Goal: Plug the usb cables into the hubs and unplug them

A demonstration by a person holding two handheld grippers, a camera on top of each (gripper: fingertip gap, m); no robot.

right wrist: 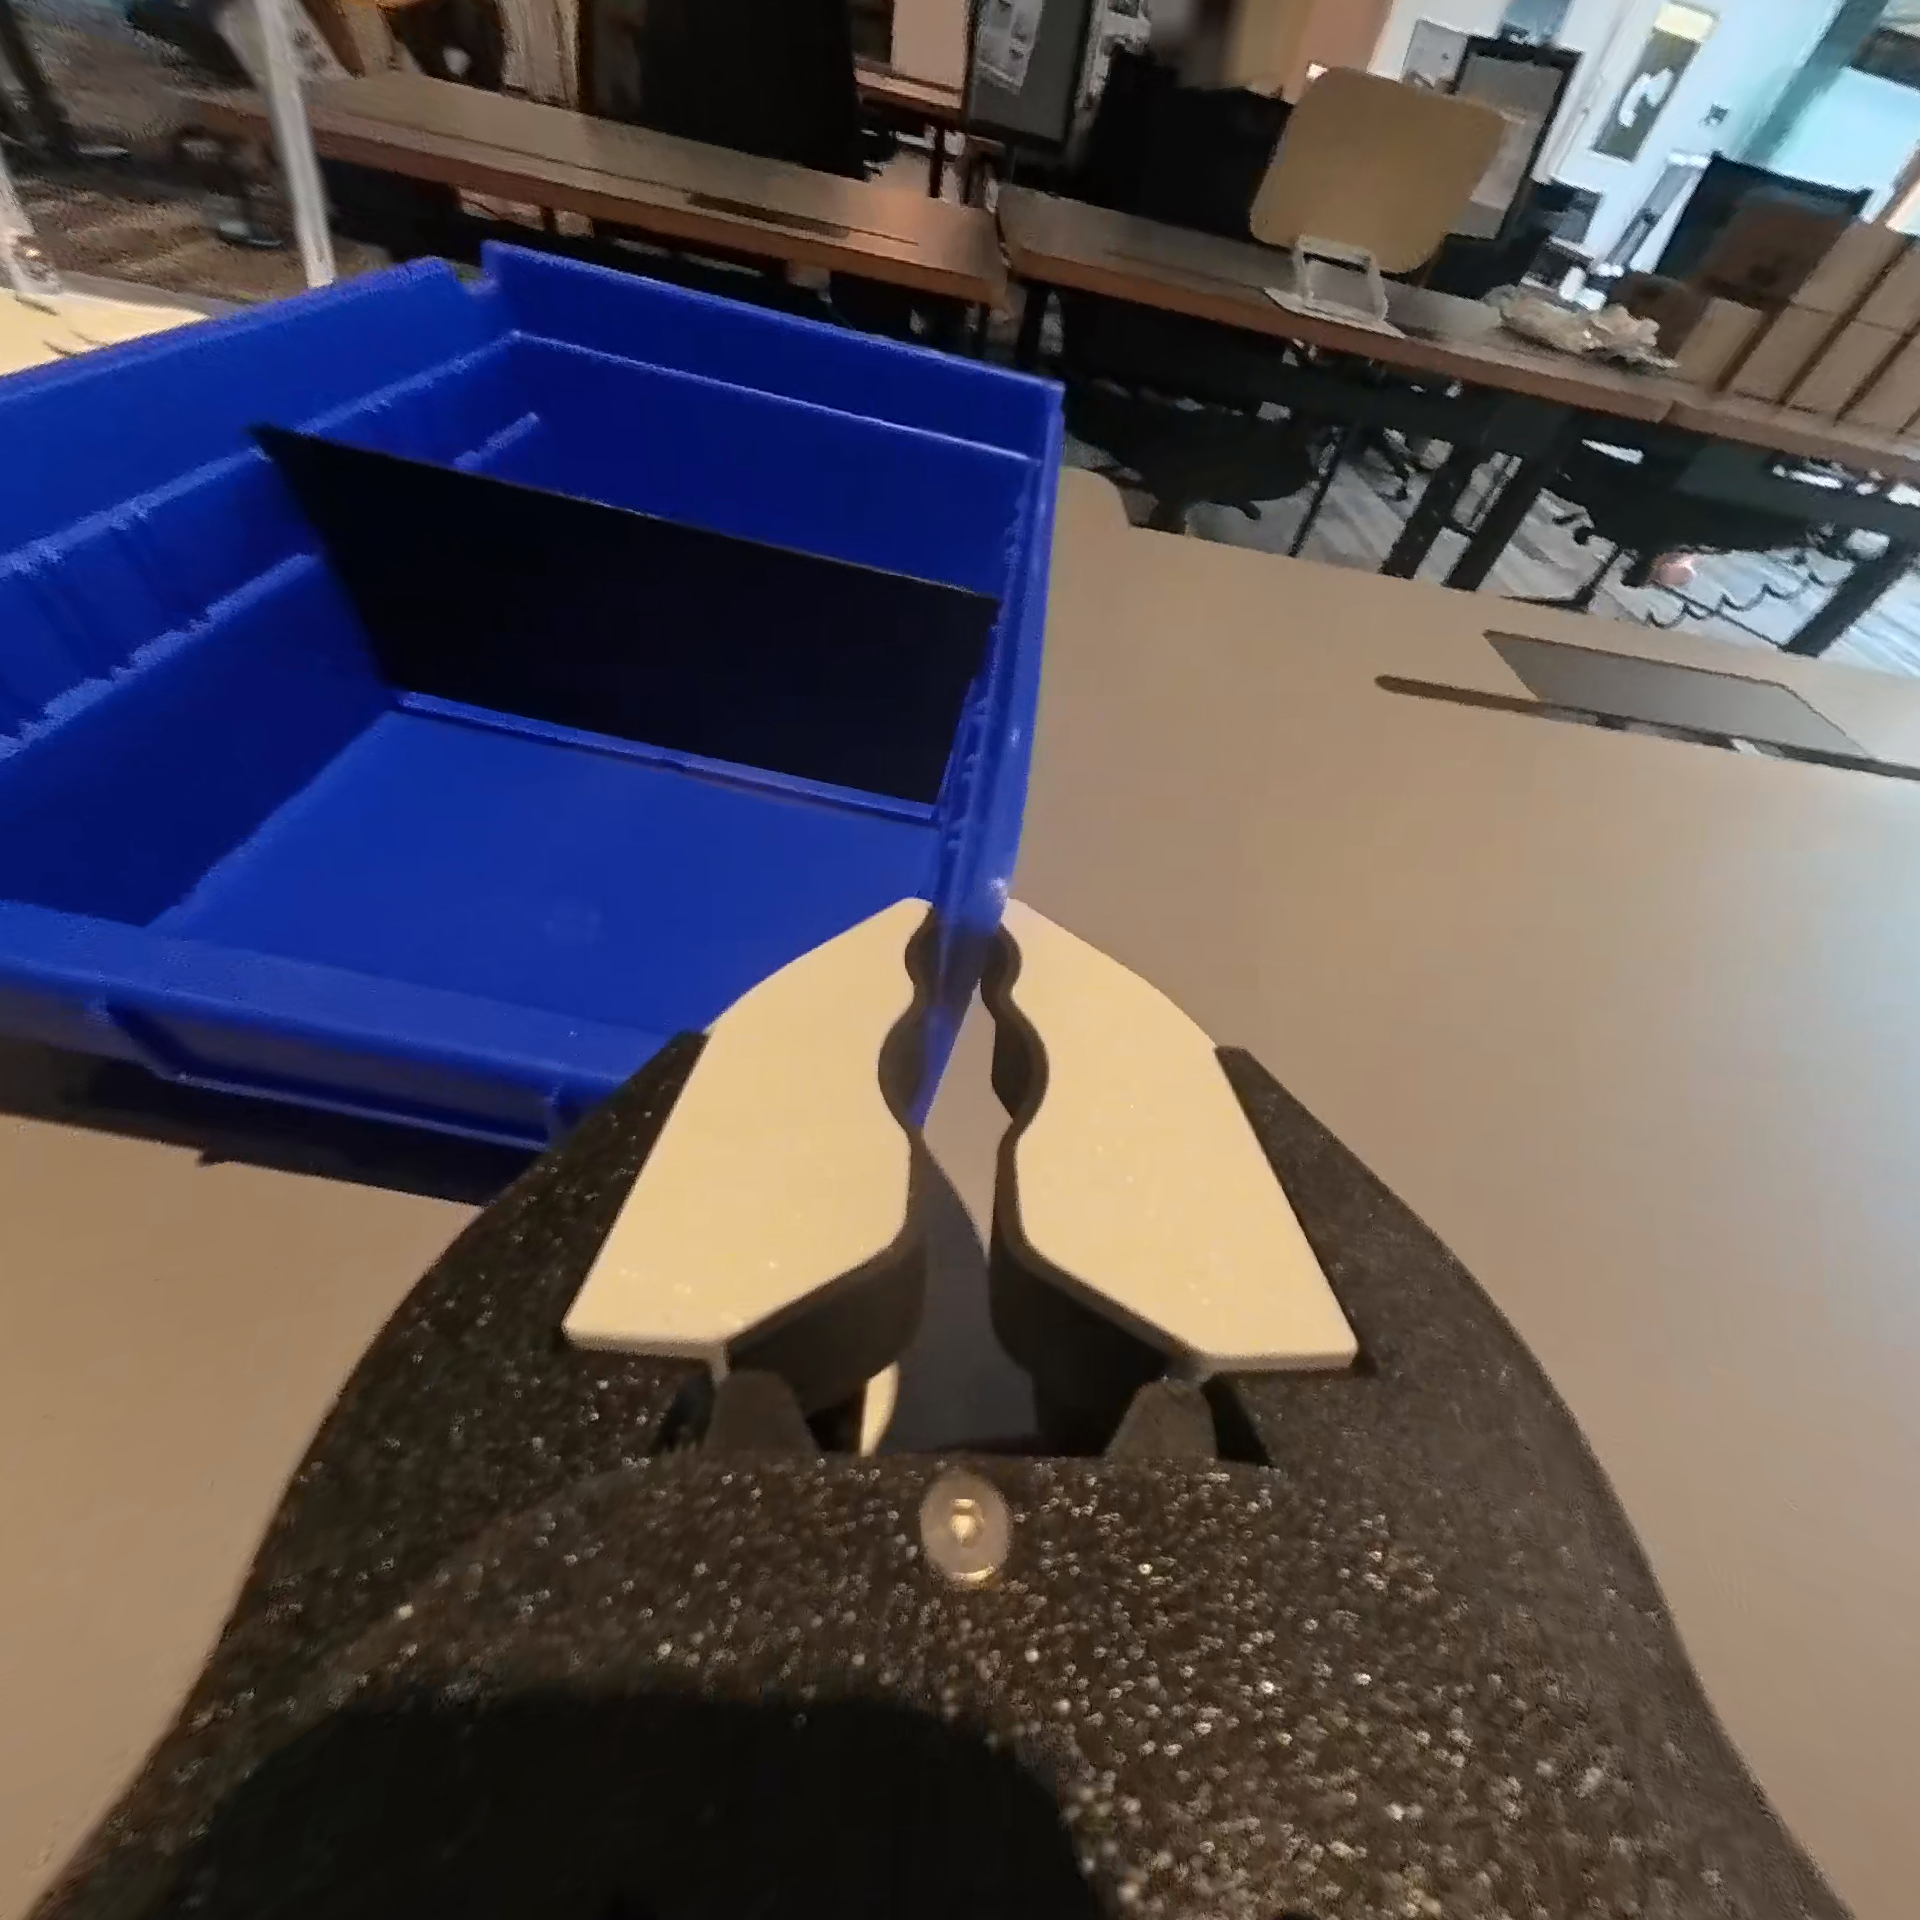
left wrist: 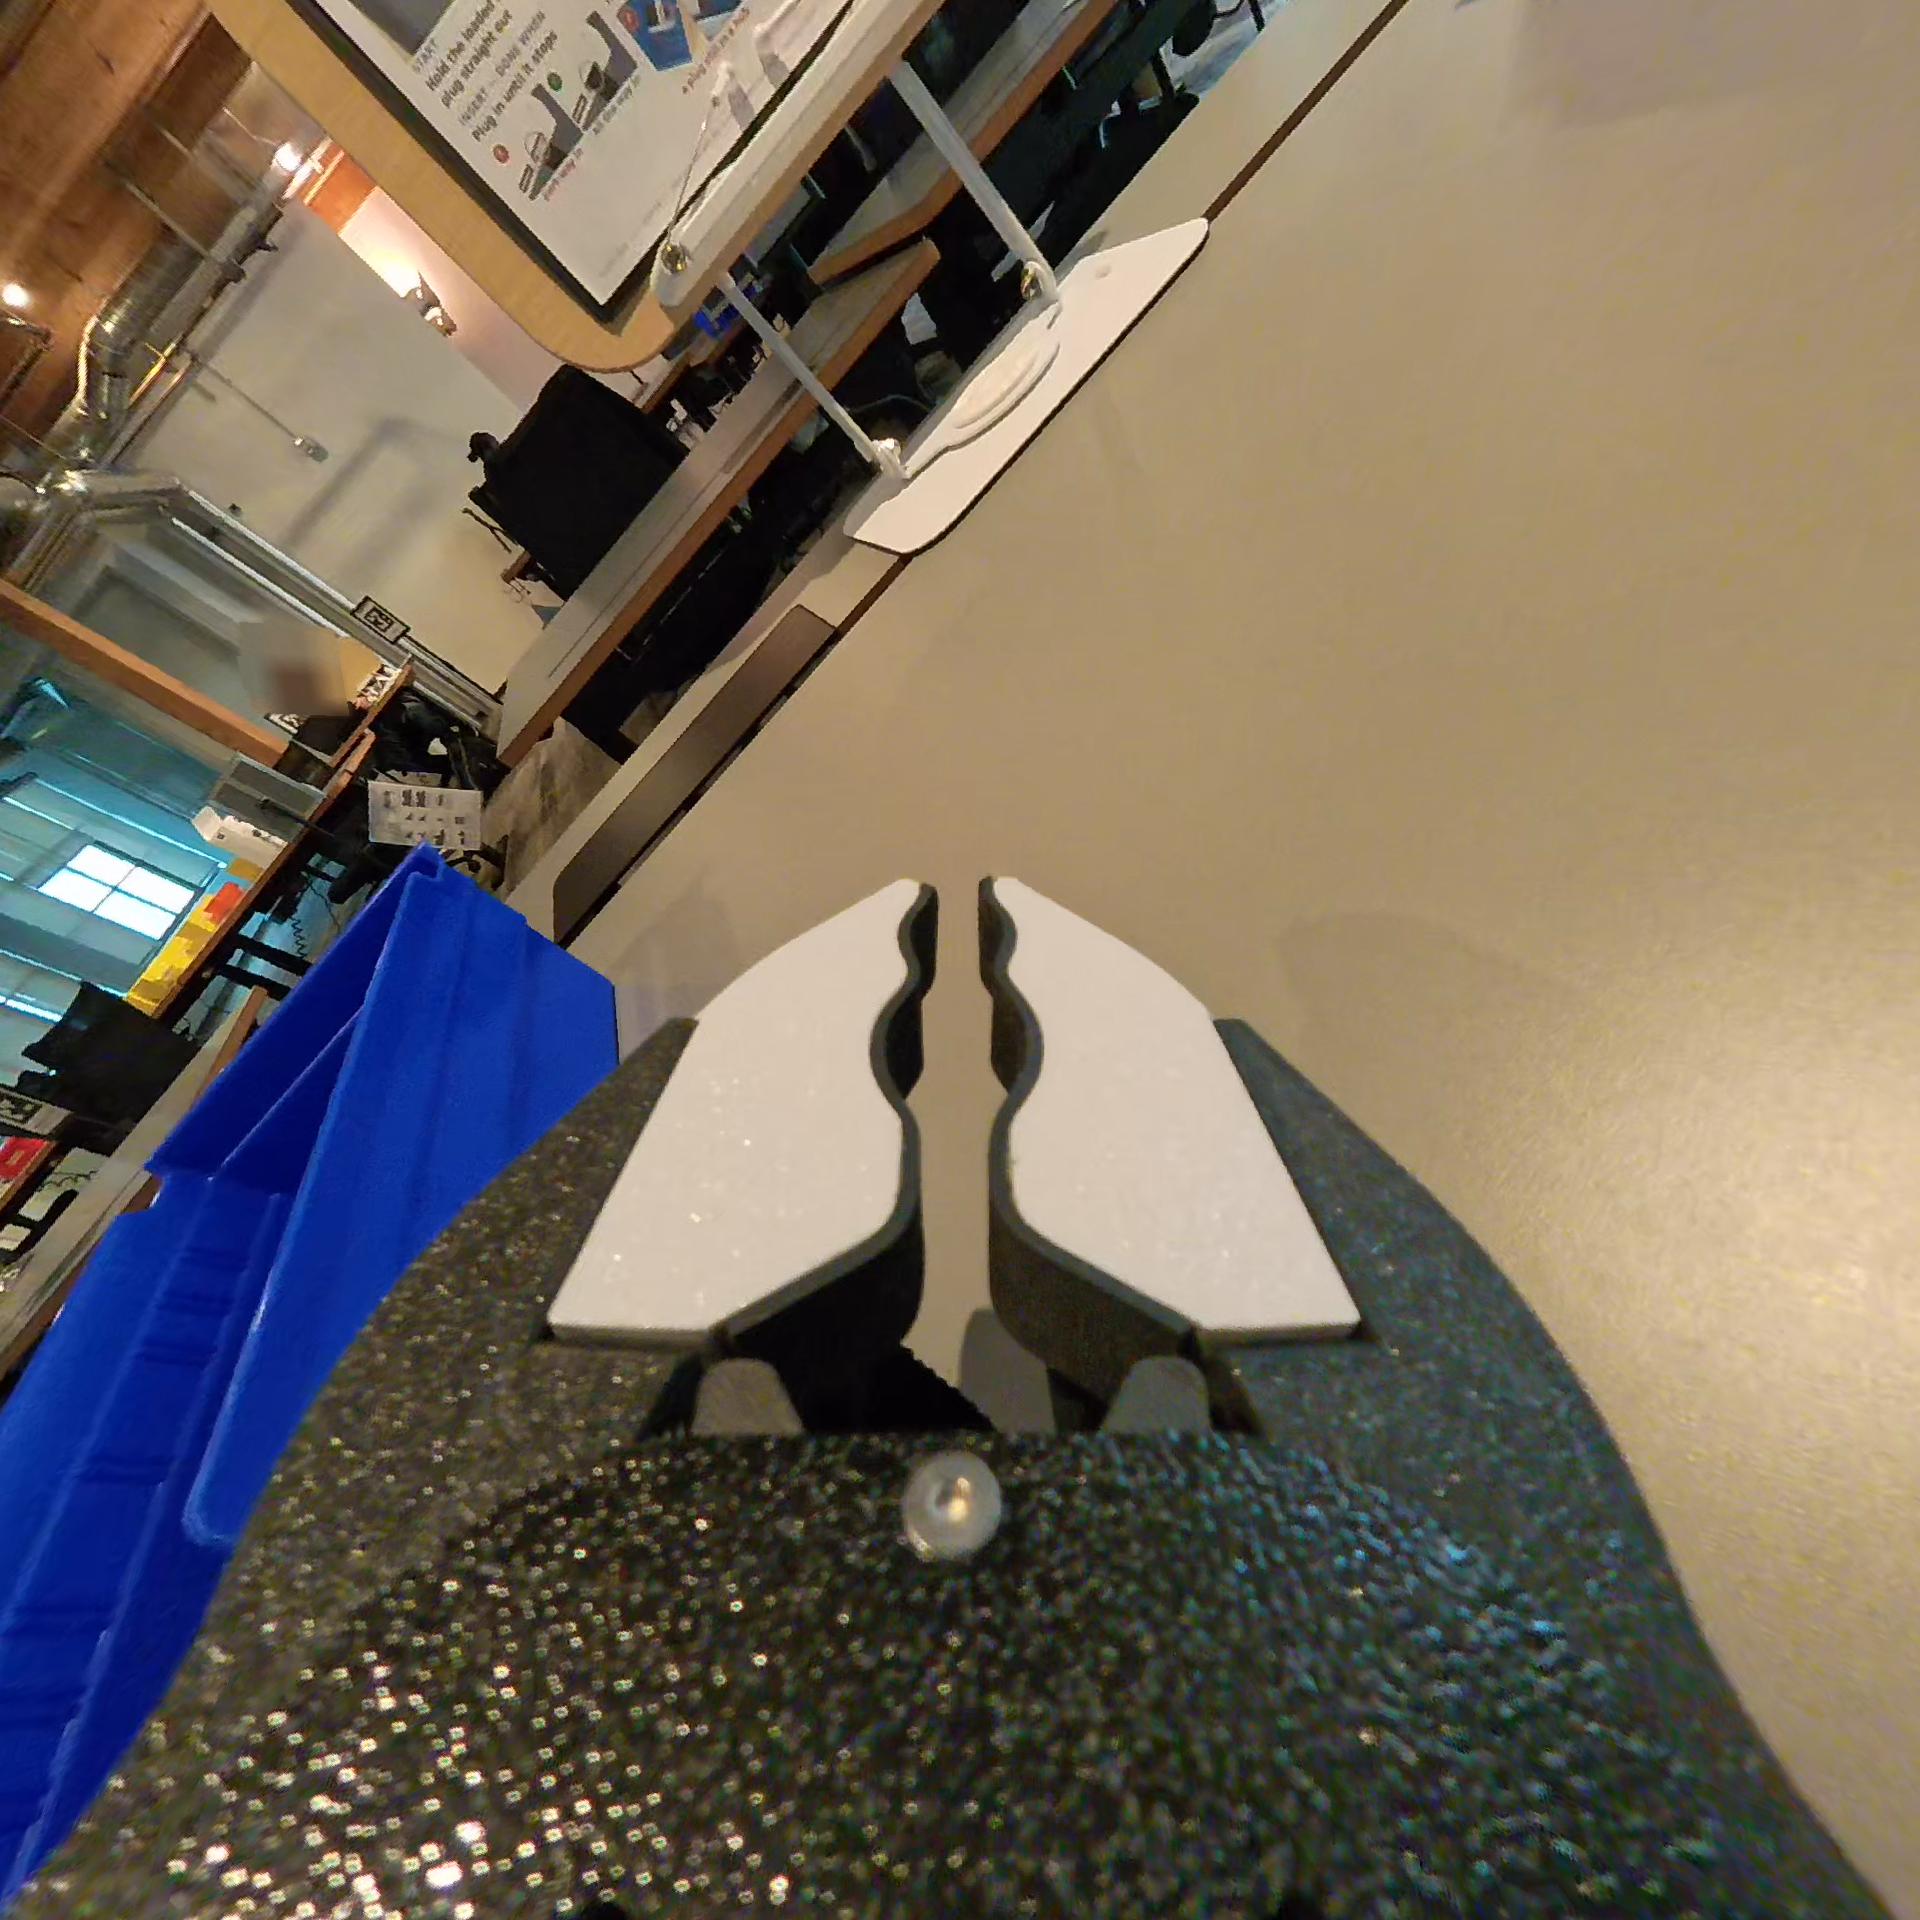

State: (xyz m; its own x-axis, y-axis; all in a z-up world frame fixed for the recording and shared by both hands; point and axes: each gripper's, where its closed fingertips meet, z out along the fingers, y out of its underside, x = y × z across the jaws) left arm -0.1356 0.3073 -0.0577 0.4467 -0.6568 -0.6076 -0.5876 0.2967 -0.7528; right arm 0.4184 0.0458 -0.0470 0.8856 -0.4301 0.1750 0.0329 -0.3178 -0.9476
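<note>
Left gripper [left wrist: 958, 902]: nearly pressed together, holding nothing.
Right gripper [right wrist: 968, 920]: nearly together, empty.
Blue bin [right wrist: 582, 665]: ahead-left of it; no cables visible, so probably idle.

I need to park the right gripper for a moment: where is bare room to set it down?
Bare tabletop lies right of the blue bin, reaching back to the dark inset panel. The near bin compartment, before the black divider, looks empty too. It is tightest at the bin's right wall, by the right gripper.

Glossy blue plastic bin [right wrist: 499, 810], matt, seemingly laminate table [right wrist: 1455, 1039]
</note>
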